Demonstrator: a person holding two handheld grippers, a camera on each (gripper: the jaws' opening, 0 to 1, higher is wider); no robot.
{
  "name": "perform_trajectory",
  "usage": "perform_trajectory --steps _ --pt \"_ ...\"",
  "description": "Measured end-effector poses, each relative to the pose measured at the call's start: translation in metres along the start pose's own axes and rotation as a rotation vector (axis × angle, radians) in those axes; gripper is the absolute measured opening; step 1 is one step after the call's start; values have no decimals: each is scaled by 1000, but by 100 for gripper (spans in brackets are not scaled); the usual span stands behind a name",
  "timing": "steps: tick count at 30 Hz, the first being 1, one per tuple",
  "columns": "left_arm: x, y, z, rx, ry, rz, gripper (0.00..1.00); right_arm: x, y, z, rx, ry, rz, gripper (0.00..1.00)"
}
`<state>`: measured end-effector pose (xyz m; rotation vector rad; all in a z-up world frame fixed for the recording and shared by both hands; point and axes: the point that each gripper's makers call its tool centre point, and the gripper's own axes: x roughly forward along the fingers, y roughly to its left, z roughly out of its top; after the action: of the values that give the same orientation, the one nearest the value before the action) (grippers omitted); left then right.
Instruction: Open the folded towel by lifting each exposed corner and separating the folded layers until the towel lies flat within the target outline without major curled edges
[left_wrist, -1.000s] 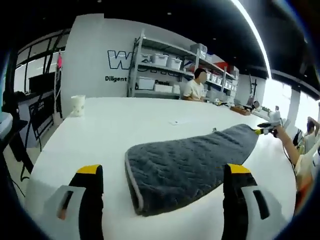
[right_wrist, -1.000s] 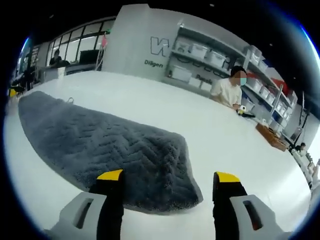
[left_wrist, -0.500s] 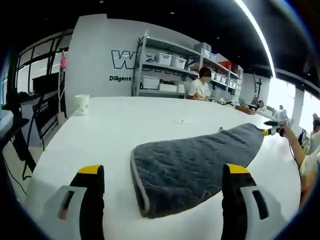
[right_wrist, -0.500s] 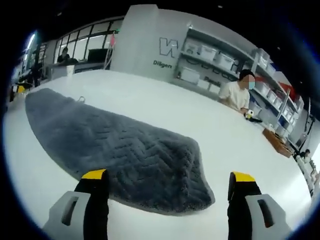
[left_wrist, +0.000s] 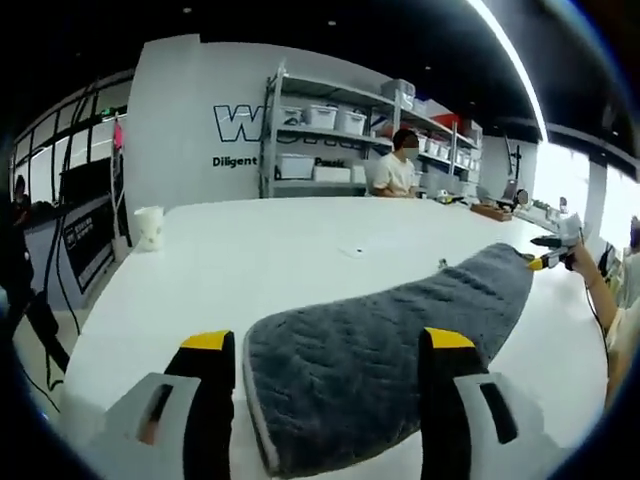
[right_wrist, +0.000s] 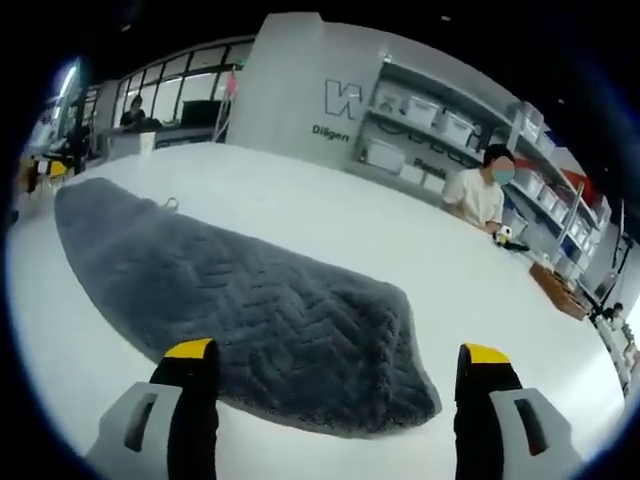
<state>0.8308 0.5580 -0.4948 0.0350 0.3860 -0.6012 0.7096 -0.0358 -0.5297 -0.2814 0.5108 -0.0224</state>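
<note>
Towel (left_wrist: 380, 345) lay long and folded on the white table (left_wrist: 260, 245), grey, chevron-quilted. Left gripper (left_wrist: 322, 400) stood wide apart at its near end, jaws on either side of the folded edge (contact unclear). Right gripper (right_wrist: 335, 400) hovered spread at the opposite end, gripping nothing. Paper cup (left_wrist: 148, 227) stood well apart.

Both grippers share one build. The left gripper (left_wrist: 325, 400) has pale grey moulded jaw bodies with dark slots, black inner faces and yellow tips; the right gripper (right_wrist: 335, 405) looks the same.
</note>
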Motion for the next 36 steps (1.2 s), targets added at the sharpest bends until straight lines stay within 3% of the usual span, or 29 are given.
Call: perform_trajectory --steps 4,11,16,24,26,36 --pt "9 5 -2 18 32 13 68 0 0 0 9 1 6 98" --pt "32 26 1 49 57 59 45 0 1 1 5 4 18 99" --pt "47 35 -4 58 98 77 36 -1 0 2 10 -2 16 99" --pt "68 40 -25 144 214 96 16 -1 2 1 9 1 25 96" --pt "70 40 -27 166 206 106 7 -1 2 1 8 2 24 96" --pt "67 36 -24 222 189 140 3 -3 3 1 4 -7 26 95"
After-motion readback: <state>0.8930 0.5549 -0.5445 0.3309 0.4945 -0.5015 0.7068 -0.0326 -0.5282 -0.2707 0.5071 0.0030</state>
